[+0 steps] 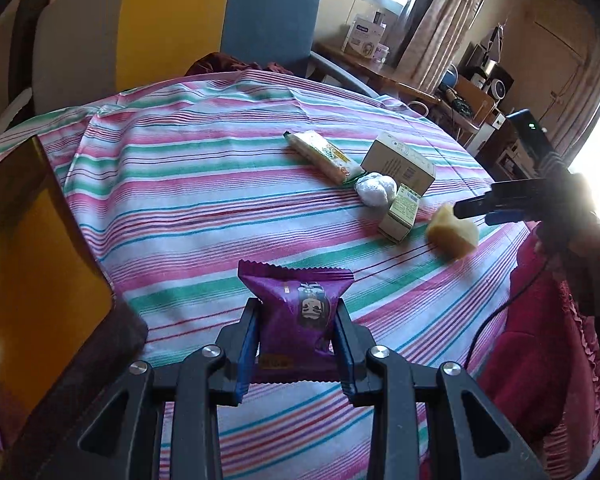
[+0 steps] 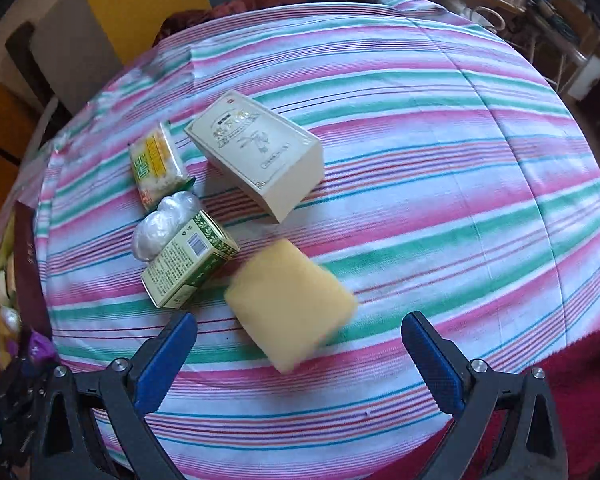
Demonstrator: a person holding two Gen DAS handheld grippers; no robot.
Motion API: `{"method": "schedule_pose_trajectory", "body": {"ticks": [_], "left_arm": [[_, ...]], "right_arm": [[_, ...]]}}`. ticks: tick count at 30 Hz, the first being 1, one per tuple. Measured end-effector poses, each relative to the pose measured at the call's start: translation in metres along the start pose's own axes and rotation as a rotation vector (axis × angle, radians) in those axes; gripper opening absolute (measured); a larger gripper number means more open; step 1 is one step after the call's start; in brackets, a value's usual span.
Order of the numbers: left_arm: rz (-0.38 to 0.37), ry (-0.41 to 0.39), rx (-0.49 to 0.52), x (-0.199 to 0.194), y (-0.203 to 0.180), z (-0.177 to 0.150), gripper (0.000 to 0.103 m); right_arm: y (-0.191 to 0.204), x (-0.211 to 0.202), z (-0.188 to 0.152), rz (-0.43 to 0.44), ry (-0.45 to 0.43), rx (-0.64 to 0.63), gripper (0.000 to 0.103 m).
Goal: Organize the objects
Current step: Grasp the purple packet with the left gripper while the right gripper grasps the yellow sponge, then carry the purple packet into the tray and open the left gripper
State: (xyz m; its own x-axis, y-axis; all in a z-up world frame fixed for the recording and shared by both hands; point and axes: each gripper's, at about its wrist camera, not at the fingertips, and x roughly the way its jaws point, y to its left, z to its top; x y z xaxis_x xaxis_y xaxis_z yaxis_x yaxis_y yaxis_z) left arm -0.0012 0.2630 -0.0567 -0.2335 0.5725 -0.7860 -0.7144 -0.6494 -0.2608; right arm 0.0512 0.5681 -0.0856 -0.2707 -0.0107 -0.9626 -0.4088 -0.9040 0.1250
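- Over the striped cloth [image 1: 204, 184], left gripper [image 1: 296, 344] is clamped on a purple snack packet [image 1: 296, 308], pads on both sides — packet held off the cloth.
- Judgement: carry it toward the yellow box [image 1: 40, 264] at 9 o'clock; keep the squeeze light, as the wrapper looks crushable.
- Right gripper [image 2: 300, 356] stands wide apart, empty, above a yellow sponge [image 2: 292, 300]; the sponge is blurred, and I cannot tell whether it rests on the cloth.
- Right view alone shows the cream box [image 2: 260, 148] lid print and the green carton [image 2: 188, 264] label; left view alone shows the packet.
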Motion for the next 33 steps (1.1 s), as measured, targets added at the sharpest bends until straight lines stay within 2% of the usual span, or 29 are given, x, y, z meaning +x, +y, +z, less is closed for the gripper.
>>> {"method": "schedule_pose_trajectory", "body": {"ticks": [6, 9, 11, 13, 19, 23, 29, 33], "left_arm": [[-0.010, -0.019, -0.022, -0.013, 0.004, -0.004, 0.034], [-0.015, -0.027, -0.028, -0.018, 0.006, -0.006, 0.034], [-0.016, -0.031, -0.032, -0.021, 0.007, -0.008, 0.034], [-0.016, -0.034, -0.039, -0.022, 0.008, -0.009, 0.034], [-0.011, -0.053, -0.064, -0.032, 0.016, -0.015, 0.034], [-0.008, -0.103, -0.098, -0.053, 0.028, -0.017, 0.034], [0.040, -0.169, -0.224, -0.088, 0.076, -0.019, 0.034], [0.095, -0.186, -0.355, -0.103, 0.127, -0.018, 0.034]], "right_arm": [[0.023, 0.024, 0.012, -0.064, 0.098, -0.165, 0.103], [0.030, 0.039, 0.010, -0.132, 0.136, -0.240, 0.101], [0.035, 0.046, 0.005, -0.191, 0.154, -0.295, 0.068], [0.037, 0.043, 0.001, -0.216, 0.137, -0.319, 0.062], [0.018, 0.033, -0.003, -0.165, 0.104, -0.214, 0.061], [0.006, 0.029, -0.002, -0.141, 0.102, -0.158, 0.061], [-0.001, 0.022, -0.002, -0.118, 0.089, -0.133, 0.061], [-0.016, 0.012, 0.000, -0.105, 0.075, -0.114, 0.061]]}}
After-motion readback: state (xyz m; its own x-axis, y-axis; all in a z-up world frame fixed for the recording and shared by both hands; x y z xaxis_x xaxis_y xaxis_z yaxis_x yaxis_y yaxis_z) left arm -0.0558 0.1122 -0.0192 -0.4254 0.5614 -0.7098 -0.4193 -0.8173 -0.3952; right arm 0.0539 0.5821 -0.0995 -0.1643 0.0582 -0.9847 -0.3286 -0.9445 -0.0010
